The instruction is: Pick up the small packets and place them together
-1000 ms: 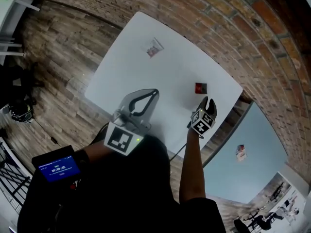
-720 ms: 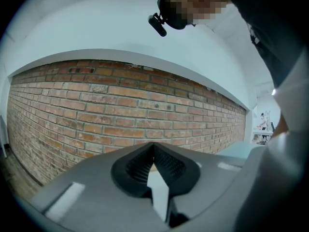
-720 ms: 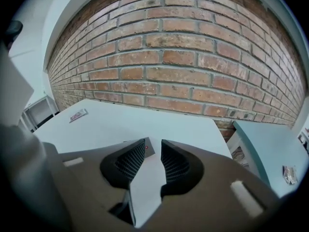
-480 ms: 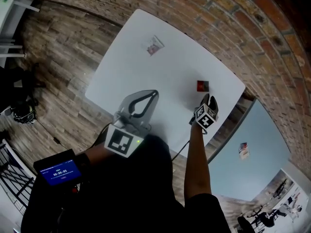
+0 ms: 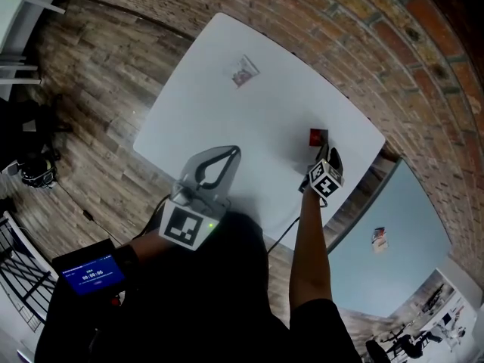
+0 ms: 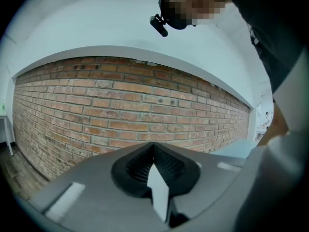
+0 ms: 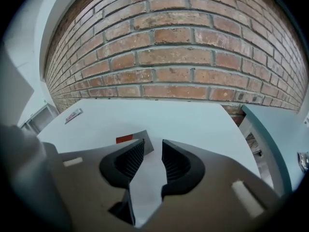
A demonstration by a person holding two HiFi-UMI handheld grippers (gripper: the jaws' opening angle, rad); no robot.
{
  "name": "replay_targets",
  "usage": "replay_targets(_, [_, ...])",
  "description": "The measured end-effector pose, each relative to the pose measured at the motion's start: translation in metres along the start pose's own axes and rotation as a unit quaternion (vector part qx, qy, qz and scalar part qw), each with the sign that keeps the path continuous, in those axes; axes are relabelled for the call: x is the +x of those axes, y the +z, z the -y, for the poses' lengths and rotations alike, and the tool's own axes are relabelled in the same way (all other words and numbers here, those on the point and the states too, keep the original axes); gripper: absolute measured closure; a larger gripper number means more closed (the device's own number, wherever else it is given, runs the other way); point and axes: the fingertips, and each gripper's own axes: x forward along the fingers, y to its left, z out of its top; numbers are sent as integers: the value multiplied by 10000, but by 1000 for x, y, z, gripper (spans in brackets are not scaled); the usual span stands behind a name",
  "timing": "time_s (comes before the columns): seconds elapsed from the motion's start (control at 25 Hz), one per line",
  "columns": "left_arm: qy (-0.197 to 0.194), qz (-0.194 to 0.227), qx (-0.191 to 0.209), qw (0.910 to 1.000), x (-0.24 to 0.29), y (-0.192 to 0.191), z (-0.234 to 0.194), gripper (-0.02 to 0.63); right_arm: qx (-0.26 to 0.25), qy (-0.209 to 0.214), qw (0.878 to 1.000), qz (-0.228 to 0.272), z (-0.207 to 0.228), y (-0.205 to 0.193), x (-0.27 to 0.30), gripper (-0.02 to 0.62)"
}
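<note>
- Hovering low over the right side of the white table [image 5: 227, 119], the right tongs [image 5: 325, 155] point steeply down, close to the brick wall [image 5: 363, 21]
- Their 2 jaws stand spread and have just been opening; the right gripper view shows only bare table between them
- The red packet [image 5: 316, 137] lies flat on the table just past the tips of the right tongs, beside 1 jaw rather than between the 2, and no pad presses on it
- A pale packet [image 5: 243, 72] with red print lies near the far edge of the same table, well apart from the red packet
- The left tongs [image 6: 153, 148] are pressed together with nothing pinched, held above the near edge of the table and aimed roughly level at the brick wall
- A 3rd packet [image 5: 376, 237] lies on a separate pale blue table [image 5: 401, 203] to the right, beyond a gap that shows the wooden floor [image 5: 98, 74]
</note>
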Motion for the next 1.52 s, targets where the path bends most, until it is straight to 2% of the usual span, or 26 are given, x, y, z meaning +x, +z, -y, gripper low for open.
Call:
replay_targets(0.28, [93,-30,-52,9999,-2,-2,-6,604,71,115,9998,-116,-5,-4,12,476])
replay_targets(0.52, [124,-85,-42,9999,-4,-5,-10,604,395,132,9990,-154,-4,-7,18,477])
replay_targets(0.72, [147,-107,-42,9998,-5,-6,-11,604,453,245,9985,-164,-5,-7,18,503])
replay_targets(1.24, [112,-105,-25,9999,-7,-7,-12,604,590,321,9977,56,-7,2,8,584])
replay_targets(1.52, [97,-51,-3,9999,-10,-5,-10,604,375,599,9970,317,-13,14,-15,591])
